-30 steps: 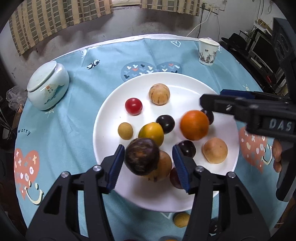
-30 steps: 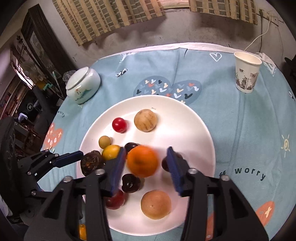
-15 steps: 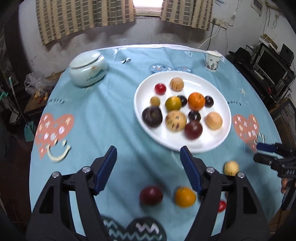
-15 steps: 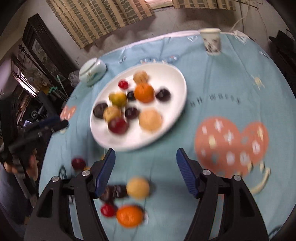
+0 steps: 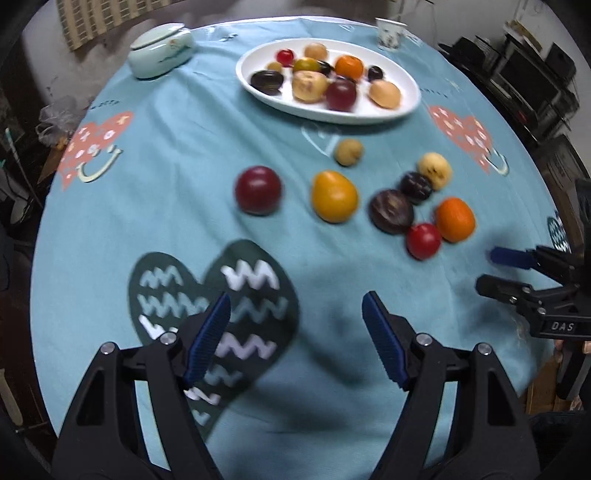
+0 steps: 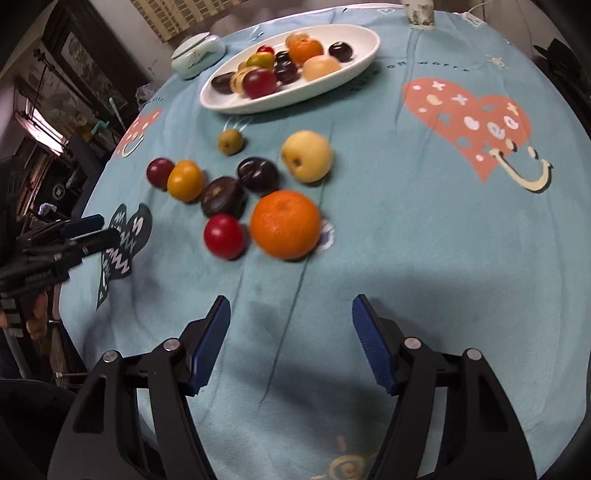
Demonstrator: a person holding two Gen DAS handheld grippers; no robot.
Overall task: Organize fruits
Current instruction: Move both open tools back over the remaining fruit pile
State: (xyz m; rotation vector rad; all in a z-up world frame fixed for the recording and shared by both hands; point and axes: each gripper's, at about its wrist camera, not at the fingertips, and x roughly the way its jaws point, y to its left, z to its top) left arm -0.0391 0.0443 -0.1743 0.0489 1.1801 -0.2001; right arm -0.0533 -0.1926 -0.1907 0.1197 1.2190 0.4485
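A white plate (image 5: 406,107) (image 6: 354,55) at the far side of the table holds several fruits. Several more lie loose on the blue cloth nearer me: a dark red plum (image 5: 258,189) (image 6: 160,172), a yellow fruit (image 5: 334,196) (image 6: 185,180), an orange (image 5: 455,219) (image 6: 285,224), a red tomato (image 5: 423,240) (image 6: 224,236), two dark fruits, a pale pear (image 6: 306,156) and a small brown fruit (image 5: 348,152). My left gripper (image 5: 295,343) is open and empty above the cloth. My right gripper (image 6: 291,343) is open and empty, short of the orange.
A pale green lidded jar (image 5: 160,50) (image 6: 197,54) stands at the back left. A paper cup (image 5: 389,31) stands behind the plate. The round table's edge drops off on all sides, with dark furniture beyond.
Both grippers have pulled back from the plate toward the near edge, open and empty. The dark fruit and the orange they were around now lie on the plate.
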